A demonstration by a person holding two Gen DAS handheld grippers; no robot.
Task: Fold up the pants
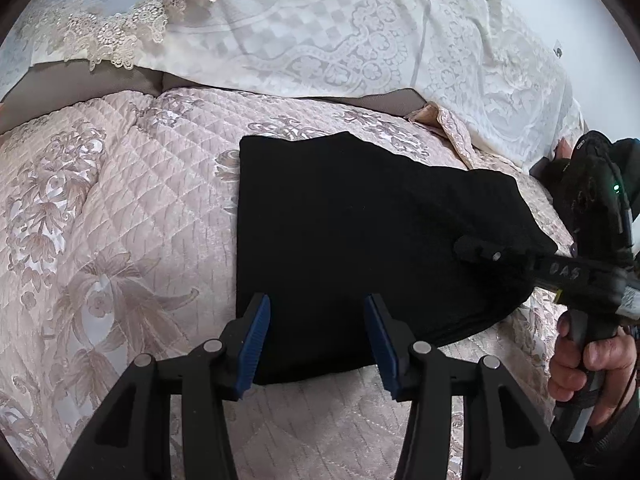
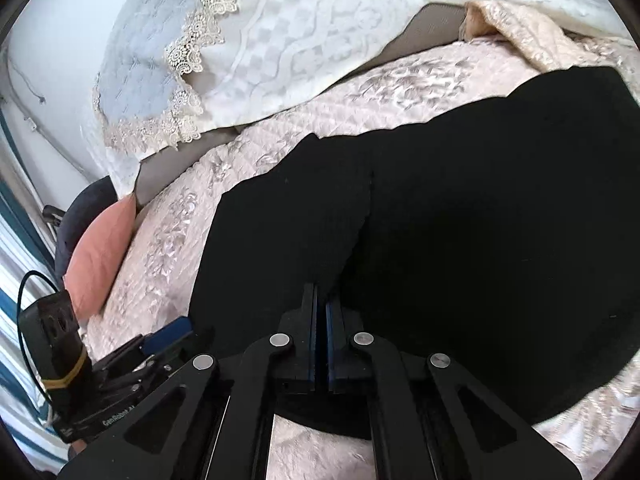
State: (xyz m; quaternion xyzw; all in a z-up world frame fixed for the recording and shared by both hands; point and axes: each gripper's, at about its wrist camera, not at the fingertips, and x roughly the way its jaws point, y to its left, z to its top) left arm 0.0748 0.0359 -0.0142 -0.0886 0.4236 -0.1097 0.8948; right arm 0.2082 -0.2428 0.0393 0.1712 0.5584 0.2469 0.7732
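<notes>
The black pants (image 1: 352, 240) lie folded in a compact rectangle on the pink quilted bedspread (image 1: 120, 220). My left gripper (image 1: 318, 344) is open, its blue pads either side of the near edge of the pants, holding nothing. My right gripper (image 2: 322, 312) is shut, its fingers pressed together low over the pants (image 2: 460, 220); whether cloth is pinched between them I cannot tell. In the left wrist view the right gripper (image 1: 476, 250) reaches in from the right over the pants' right edge. In the right wrist view the left gripper (image 2: 168, 334) shows at lower left.
White lace-trimmed pillows (image 1: 300, 32) lie along the head of the bed. A pink cushion (image 2: 102, 252) and a dark cushion sit at the bed's left edge in the right wrist view. A turned-back quilt corner (image 2: 520, 32) lies beyond the pants.
</notes>
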